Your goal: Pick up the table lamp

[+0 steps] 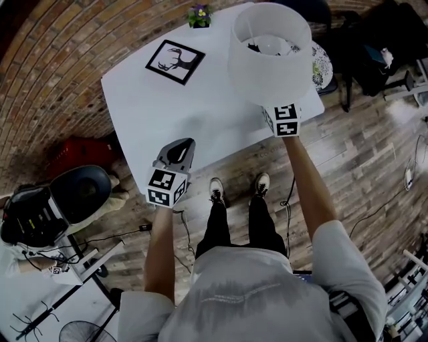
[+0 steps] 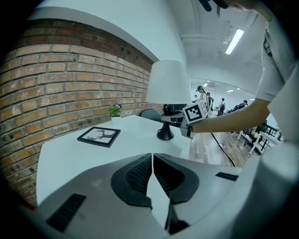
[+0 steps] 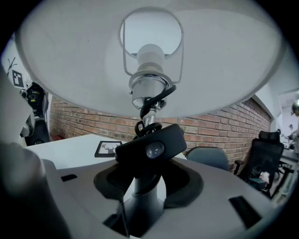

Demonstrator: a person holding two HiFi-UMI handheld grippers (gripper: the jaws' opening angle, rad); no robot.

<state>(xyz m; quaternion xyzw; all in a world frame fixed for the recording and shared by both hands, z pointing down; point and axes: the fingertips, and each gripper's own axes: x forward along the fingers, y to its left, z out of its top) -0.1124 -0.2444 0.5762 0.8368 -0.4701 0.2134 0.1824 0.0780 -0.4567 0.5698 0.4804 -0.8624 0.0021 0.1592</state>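
The table lamp has a wide white shade (image 1: 269,53) and stands near the right edge of the white table (image 1: 140,107). In the left gripper view its black base (image 2: 165,135) looks set on the tabletop. My right gripper (image 3: 145,179) is shut on the lamp's grey stem (image 3: 142,191), just under a black switch box (image 3: 150,147). The bulb socket (image 3: 148,84) sits above inside the shade. In the head view only the right gripper's marker cube (image 1: 282,120) shows below the shade. My left gripper (image 1: 182,148) hovers at the table's near edge, shut and empty (image 2: 152,170).
A black-framed deer picture (image 1: 175,61) and a small potted plant (image 1: 198,15) lie at the table's far side. A patterned round seat (image 1: 323,67) and dark chairs (image 3: 208,156) stand beyond the lamp. A red bag (image 1: 77,155) and equipment sit on the floor left.
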